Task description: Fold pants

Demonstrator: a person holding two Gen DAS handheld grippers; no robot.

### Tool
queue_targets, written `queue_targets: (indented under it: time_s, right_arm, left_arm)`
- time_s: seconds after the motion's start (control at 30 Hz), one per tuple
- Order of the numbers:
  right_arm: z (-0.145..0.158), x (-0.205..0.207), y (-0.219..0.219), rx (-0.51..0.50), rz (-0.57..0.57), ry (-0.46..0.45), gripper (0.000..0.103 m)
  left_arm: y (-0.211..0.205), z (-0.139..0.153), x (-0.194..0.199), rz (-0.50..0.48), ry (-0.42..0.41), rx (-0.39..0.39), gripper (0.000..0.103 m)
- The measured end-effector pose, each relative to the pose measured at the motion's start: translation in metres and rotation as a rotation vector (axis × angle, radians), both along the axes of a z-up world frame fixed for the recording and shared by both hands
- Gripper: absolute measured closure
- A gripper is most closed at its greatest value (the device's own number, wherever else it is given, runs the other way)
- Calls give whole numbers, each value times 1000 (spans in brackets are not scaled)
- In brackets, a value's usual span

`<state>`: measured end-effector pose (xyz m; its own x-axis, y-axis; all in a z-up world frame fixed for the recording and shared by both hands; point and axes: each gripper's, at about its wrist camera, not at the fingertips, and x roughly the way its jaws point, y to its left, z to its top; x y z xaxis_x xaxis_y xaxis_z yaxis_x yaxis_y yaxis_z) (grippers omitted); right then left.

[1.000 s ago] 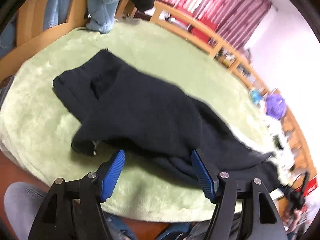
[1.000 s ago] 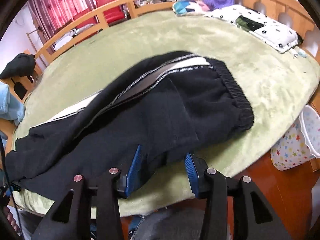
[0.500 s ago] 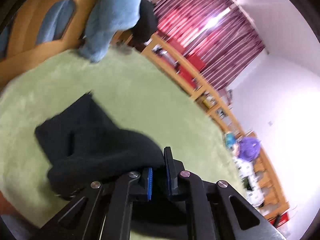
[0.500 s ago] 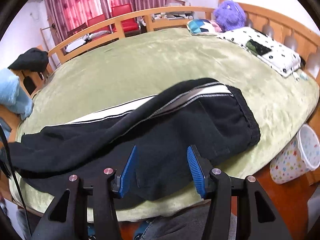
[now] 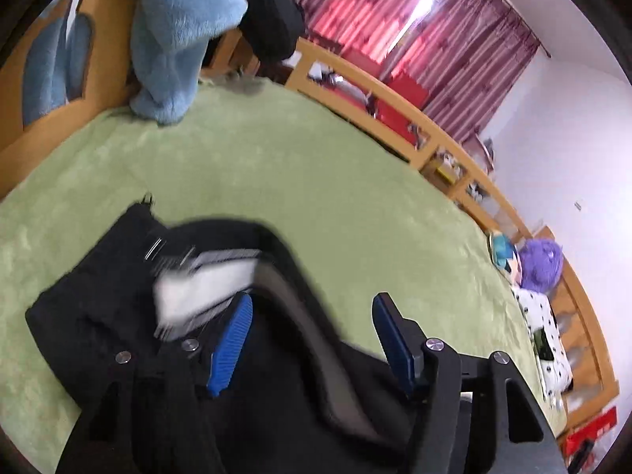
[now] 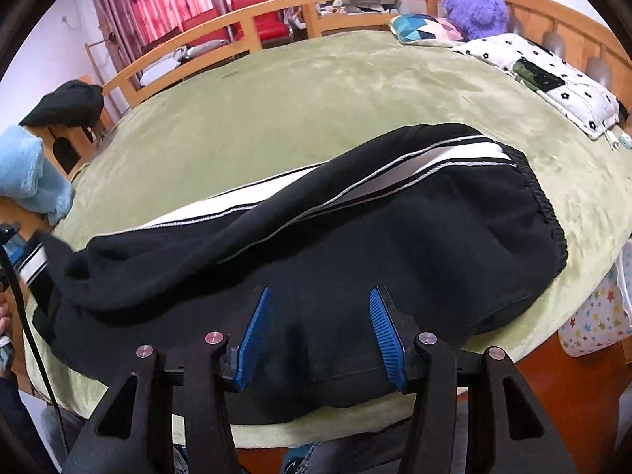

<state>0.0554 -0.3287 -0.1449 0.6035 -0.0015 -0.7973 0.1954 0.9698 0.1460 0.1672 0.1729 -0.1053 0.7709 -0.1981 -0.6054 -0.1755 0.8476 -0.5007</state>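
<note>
A pair of black pants with a white side stripe lies lengthwise along the near edge of a bed covered in a green fleece blanket. The elastic waistband sits toward the bed's right-hand near corner; the legs trail off toward the left-hand near corner, one lying loosely over the other.

The right gripper hovers low over the seat of the pants at the near edge, jaws spread wide with nothing between them. The left gripper is over the leg end, jaws also wide apart; black cloth bulges up between them, but they do not appear to be clamping it. That view is blurred, so contact is hard to judge.

The fabric looks thick, soft and fleecy, with a pale lining showing where a cuff has turned back. It should be light, floppy and not slippery, likely to cling a little to the blanket and to sag wherever unsupported. The firmest places to grip look like the gathered waistband and the hemmed cuffs; pinching both layers at an edge would probably carry better than grabbing the middle.

A blue plush garment hangs at the far left corner, a purple plush toy by the headboard.
</note>
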Motion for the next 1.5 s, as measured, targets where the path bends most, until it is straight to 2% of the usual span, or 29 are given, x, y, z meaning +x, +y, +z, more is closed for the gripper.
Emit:
queue_targets:
  time_s: [0.03, 0.13, 0.2, 0.27, 0.33, 0.4, 0.43, 0.53, 0.6, 0.7, 0.77, 1.0, 1.1, 1.13, 1.2, 1.23, 1.27, 1.33, 1.5]
  right_arm:
    - [0, 2, 2, -2, 3, 2, 52]
    - [-1, 10, 9, 10, 7, 13, 52]
    - [-1, 16, 14, 10, 13, 15, 52]
    - [-1, 22, 21, 6, 18, 15, 52]
    - [-2, 26, 28, 5, 24, 17, 52]
    - [-4, 29, 36, 5, 33, 26, 52]
    - [-6, 30, 40, 2, 37, 32, 52]
    - [-10, 30, 49, -24, 48, 54, 52]
    - [-12, 28, 52, -47, 41, 68, 52]
    - [-15, 26, 53, -49, 19, 82, 52]
    - [-18, 26, 49, -39, 2, 93, 52]
    - [-36, 38, 47, 16, -19, 132, 52]
    - [-35, 40, 53, 0, -3, 130, 52]
    - [-34, 39, 55, -5, 4, 128, 52]
    - [-34, 38, 57, -20, 11, 130, 52]
    - [-33, 38, 58, -28, 13, 130, 52]
    - [-33, 36, 58, -35, 14, 128, 52]
    - [-30, 33, 56, -39, 11, 124, 52]
    - [-21, 25, 49, -35, -9, 95, 52]
  left_arm:
    - [5, -2, -7, -8, -7, -7, 41]
    - [30, -10, -35, 39, -18, 24, 27]
    - [47, -19, -46, 95, 16, 79, 27]
    - [62, -36, -47, 110, 61, 101, 27]
    - [69, -49, -43, 117, 99, 87, 27]
    - [71, -64, -36, 71, 104, 43, 27]
    - [70, -70, -33, 60, 115, 53, 27]
    - [66, -86, -26, 105, 173, 176, 27]
    - [72, -93, -27, 112, 192, 185, 27]
    - [87, -93, -38, 123, 180, 136, 27]
    - [90, -91, -46, 87, 166, 124, 29]
    - [62, -88, -43, -46, 130, 309, 29]
    - [50, -87, -37, -58, 102, 339, 29]
    - [46, -89, -31, -63, 122, 361, 31]
    - [43, -96, -19, -52, 165, 398, 56]
    - [44, -100, -13, -39, 188, 409, 72]
    - [46, -104, -7, -30, 216, 402, 79]
    - [50, -98, -5, -23, 230, 354, 89]
    - [88, -33, -19, 44, 136, 167, 90]
